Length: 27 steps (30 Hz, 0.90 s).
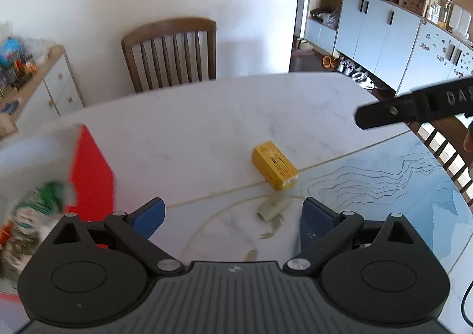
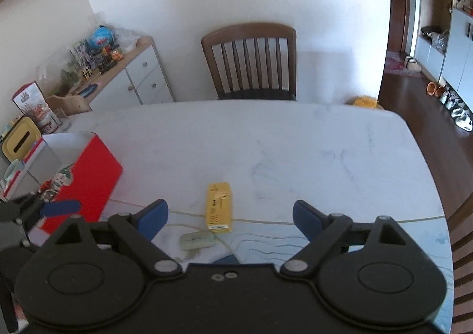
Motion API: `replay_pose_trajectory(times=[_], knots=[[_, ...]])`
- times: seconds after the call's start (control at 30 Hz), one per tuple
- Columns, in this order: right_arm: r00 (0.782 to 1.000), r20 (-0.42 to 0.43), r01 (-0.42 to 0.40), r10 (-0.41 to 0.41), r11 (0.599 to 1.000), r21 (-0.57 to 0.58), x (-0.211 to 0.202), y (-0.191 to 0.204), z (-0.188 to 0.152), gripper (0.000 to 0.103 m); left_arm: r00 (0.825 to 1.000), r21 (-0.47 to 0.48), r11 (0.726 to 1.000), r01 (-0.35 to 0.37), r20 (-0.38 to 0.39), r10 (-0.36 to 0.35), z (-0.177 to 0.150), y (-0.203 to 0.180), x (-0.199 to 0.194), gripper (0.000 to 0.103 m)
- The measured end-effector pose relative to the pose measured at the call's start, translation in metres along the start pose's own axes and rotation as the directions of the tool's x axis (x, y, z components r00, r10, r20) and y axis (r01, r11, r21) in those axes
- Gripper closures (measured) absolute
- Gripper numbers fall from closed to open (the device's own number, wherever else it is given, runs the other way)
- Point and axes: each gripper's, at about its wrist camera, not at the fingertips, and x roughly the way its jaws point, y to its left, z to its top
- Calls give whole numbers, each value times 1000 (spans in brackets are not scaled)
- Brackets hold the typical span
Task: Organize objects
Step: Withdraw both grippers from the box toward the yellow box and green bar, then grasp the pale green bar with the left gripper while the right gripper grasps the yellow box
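The yellow box lies flat on the marble table, near its front edge, just behind the pale seam line that borders the blue patterned mat. It appears to be a small printed carton: judged light, stiff enough to hold shape, liable to dent under hard pressure, with smooth faces that may slip. The best hold is likely across its two long side faces, near mid-length. Its long axis runs away from the right wrist camera toward the chair; in the left wrist view it lies diagonally, its near end touching the seam. A small pale object, identity uncertain, lies just beside the near end, not clearly touching. A red carton with an open top stands well to the left, holding packaged items.

The left gripper has blue fingers spread wide, nothing between them. The right gripper is likewise spread and empty, the box ahead between its fingers' lines.
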Motion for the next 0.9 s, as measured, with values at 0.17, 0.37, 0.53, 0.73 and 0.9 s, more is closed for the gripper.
replay_pose_trajectory(times=[0.17,0.37,0.53,0.73,0.9], knots=[[997,-69,-22,19,999,-39,33,-1,2,12,999,-27,999,-19,-37,18,-9,-12,33,3],[992,-127,-33,25,997,-67,71,1,6,12,998,-64,997,-39,-58,35,-13,-22,63,3],[985,-172,-44,30,996,-78,99,1,9,12,997,-75,996,-43,-60,39,-14,-32,80,3],[974,-225,-55,30,993,-105,128,4,8,14,996,-82,993,-80,-50,76,-16,-40,96,3],[967,-253,-66,34,990,-121,147,8,7,16,994,-76,992,-102,-52,99,-22,-48,105,3]])
